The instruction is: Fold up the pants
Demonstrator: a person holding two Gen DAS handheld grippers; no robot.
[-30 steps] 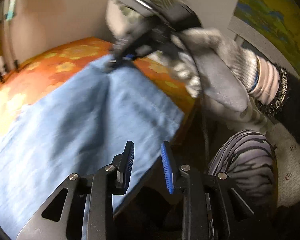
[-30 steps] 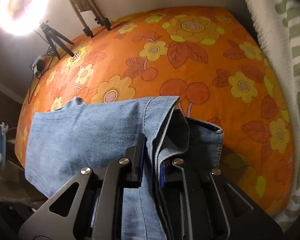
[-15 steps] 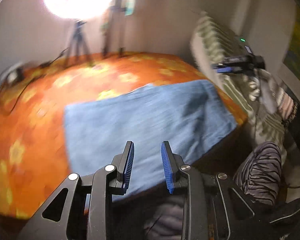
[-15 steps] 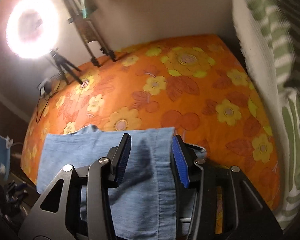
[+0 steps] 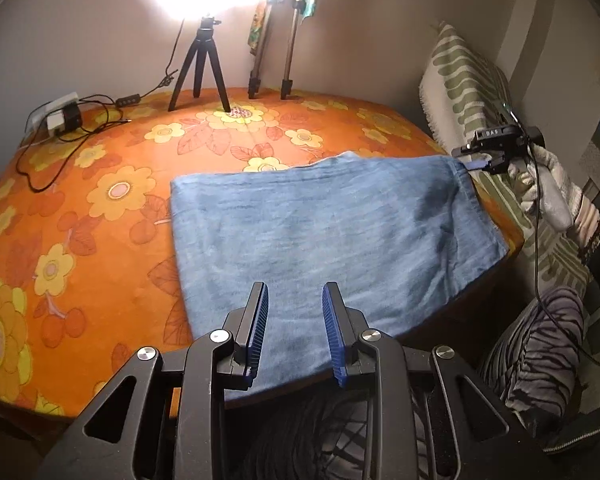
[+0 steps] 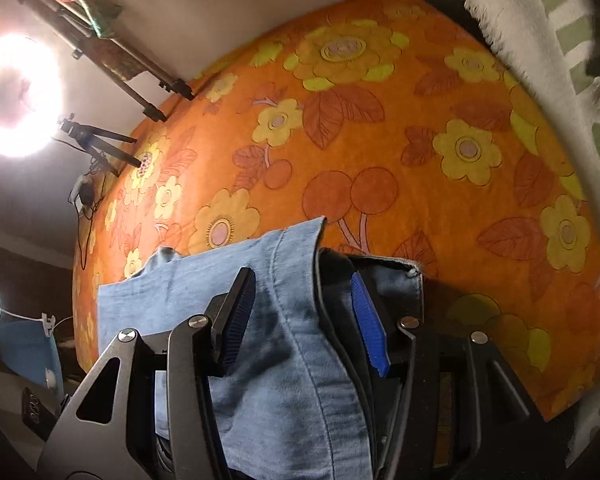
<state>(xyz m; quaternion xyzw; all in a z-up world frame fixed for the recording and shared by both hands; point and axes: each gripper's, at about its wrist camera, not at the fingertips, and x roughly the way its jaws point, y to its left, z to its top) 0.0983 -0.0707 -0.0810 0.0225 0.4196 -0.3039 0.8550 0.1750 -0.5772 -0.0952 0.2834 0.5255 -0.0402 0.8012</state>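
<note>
The blue denim pants (image 5: 320, 232) lie folded flat on the orange flowered cloth (image 5: 100, 184), their near edge hanging over the table's front. My left gripper (image 5: 294, 336) is open and empty above that near edge. My right gripper (image 6: 300, 316) is open, its jaws standing on either side of the hem of the pants (image 6: 284, 340) without pinching it. The right gripper also shows in the left wrist view (image 5: 476, 162) at the far right corner of the pants.
A ring light on a small tripod (image 5: 200, 64) and two stand legs (image 5: 272, 60) stand at the back. A power strip with cables (image 5: 60, 116) lies at the back left. A green-patterned cushion (image 5: 472, 80) leans at the right.
My right gripper has opened and let go of the hem. My left gripper has swung back from the pants' corner to the near edge, open throughout. The pants have settled flat.
</note>
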